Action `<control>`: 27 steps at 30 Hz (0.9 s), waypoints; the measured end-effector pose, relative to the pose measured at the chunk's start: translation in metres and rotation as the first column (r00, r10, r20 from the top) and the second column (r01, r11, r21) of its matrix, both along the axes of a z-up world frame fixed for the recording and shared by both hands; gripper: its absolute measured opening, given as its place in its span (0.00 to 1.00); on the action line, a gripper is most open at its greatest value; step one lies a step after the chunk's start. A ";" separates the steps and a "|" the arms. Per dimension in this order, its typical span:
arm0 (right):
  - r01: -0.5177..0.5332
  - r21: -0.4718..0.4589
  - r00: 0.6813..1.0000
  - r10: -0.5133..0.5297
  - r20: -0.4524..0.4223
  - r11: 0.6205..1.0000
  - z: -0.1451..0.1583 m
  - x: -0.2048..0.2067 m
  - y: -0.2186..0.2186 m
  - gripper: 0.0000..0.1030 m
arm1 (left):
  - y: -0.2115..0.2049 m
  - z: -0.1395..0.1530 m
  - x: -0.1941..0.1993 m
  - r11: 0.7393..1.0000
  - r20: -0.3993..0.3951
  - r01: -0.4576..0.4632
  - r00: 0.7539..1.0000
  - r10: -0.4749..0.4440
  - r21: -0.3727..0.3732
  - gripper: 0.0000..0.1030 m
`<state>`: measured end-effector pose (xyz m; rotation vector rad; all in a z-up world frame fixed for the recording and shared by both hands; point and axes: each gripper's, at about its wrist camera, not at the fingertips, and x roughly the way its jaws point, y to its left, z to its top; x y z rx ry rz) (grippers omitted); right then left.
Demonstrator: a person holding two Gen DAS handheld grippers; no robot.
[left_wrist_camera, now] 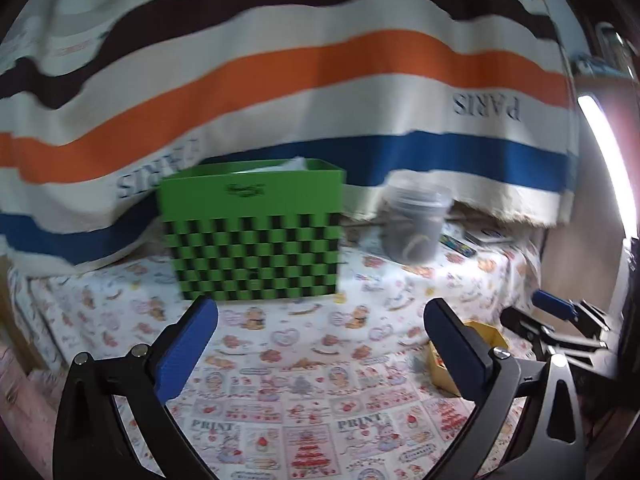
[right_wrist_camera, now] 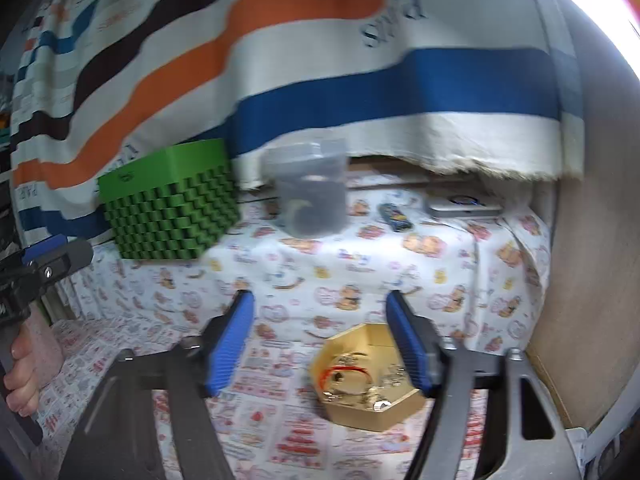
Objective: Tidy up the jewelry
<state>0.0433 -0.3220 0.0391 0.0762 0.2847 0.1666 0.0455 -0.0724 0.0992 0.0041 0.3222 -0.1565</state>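
A gold hexagonal tray (right_wrist_camera: 370, 400) holding jewelry (right_wrist_camera: 352, 376), with a red cord and metal pieces, sits on the patterned tablecloth. My right gripper (right_wrist_camera: 320, 344) is open and empty just above and before it, its right finger over the tray's right side. In the left wrist view the tray (left_wrist_camera: 484, 334) shows behind the right finger. My left gripper (left_wrist_camera: 320, 344) is open and empty over the cloth. A green and black checkered box (left_wrist_camera: 256, 236) stands at the back; it also shows in the right wrist view (right_wrist_camera: 168, 204). A clear lidded container (left_wrist_camera: 416, 220) stands next to it.
A striped blanket with "PARIS" lettering (left_wrist_camera: 320, 80) hangs behind the table. Small flat items (right_wrist_camera: 464, 208) lie at the back right. The table edge (right_wrist_camera: 540, 356) drops off to the right, by a brown wall. The other gripper (left_wrist_camera: 560, 316) shows at right.
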 end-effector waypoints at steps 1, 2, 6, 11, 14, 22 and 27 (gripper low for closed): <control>-0.002 -0.012 1.000 0.002 0.006 1.000 0.001 -0.002 0.006 0.78 | 0.007 -0.001 -0.001 1.000 0.003 -0.005 1.000 0.005 -0.013 0.99; 0.000 -0.023 1.000 0.000 0.012 1.000 0.001 -0.005 0.011 0.82 | 0.013 -0.002 -0.003 1.000 0.004 -0.003 1.000 0.003 -0.020 0.99; 0.012 -0.046 0.999 -0.010 0.033 0.999 -0.004 -0.011 0.026 0.89 | 0.030 -0.016 -0.006 0.999 0.028 -0.039 0.999 0.039 -0.007 0.99; 0.027 -0.085 0.998 -0.022 0.062 0.996 -0.021 -0.014 0.039 1.00 | 0.047 -0.041 -0.009 0.999 0.063 -0.047 0.997 0.048 -0.011 0.99; 0.023 -0.142 0.998 -0.013 0.068 0.990 -0.033 -0.011 0.050 1.00 | 0.051 -0.057 -0.008 0.999 0.057 -0.053 0.997 0.054 -0.007 0.99; 0.030 -0.170 0.996 -0.015 0.091 0.985 -0.055 -0.004 0.061 1.00 | 0.051 -0.091 -0.005 0.997 0.046 -0.083 0.996 0.083 0.007 0.99; 0.016 -0.150 0.997 -0.005 0.071 0.989 -0.056 0.000 0.058 1.00 | 0.051 -0.101 0.003 0.995 0.015 -0.100 0.995 0.100 0.013 0.99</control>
